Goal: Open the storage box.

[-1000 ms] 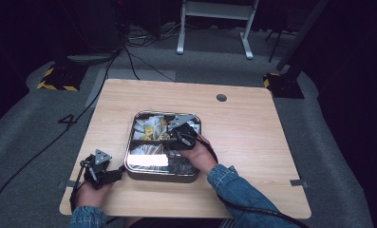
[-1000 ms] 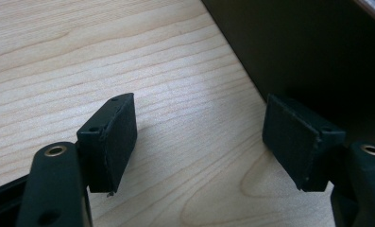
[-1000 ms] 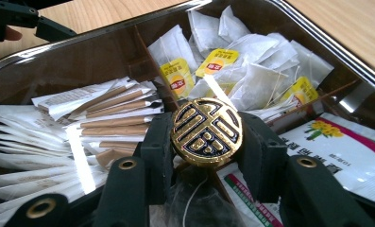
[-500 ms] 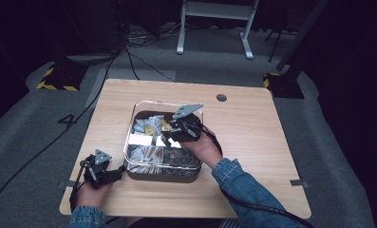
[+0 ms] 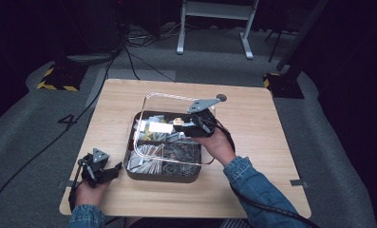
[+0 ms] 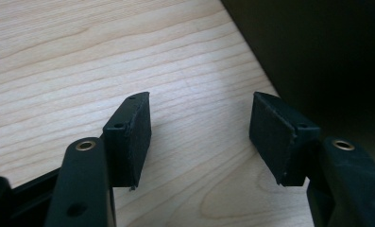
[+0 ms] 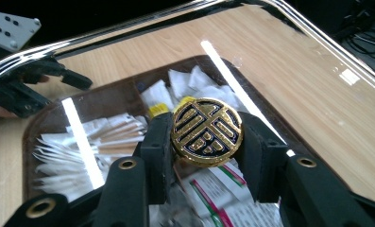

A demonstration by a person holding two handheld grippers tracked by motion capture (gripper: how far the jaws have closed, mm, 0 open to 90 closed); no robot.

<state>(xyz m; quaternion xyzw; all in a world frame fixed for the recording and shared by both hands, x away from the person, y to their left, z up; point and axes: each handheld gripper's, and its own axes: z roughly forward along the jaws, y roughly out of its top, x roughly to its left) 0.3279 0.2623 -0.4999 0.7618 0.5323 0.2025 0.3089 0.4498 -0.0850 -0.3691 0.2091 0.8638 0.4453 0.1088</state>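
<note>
We note the clear lid (image 5: 169, 128) now lifted off the compartment tray (image 5: 160, 172), raised since half a second ago. The right gripper (image 7: 206, 132) clamps its gold knob (image 7: 206, 131), detail legible in the right gripper view. The left gripper (image 6: 199, 137) rests agape at the tray's eight o'clock, touching nothing.

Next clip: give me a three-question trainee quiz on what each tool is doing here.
1. True or false: the right tool is shut on the gold knob of the clear lid.
2. The left tool is: A) clamped on the box, B) open above the table, C) holding a packet.
3. Fill in: the clear lid is tilted up over the ____ box of packets.

Key: 1 true; 2 B; 3 compartment.
</note>
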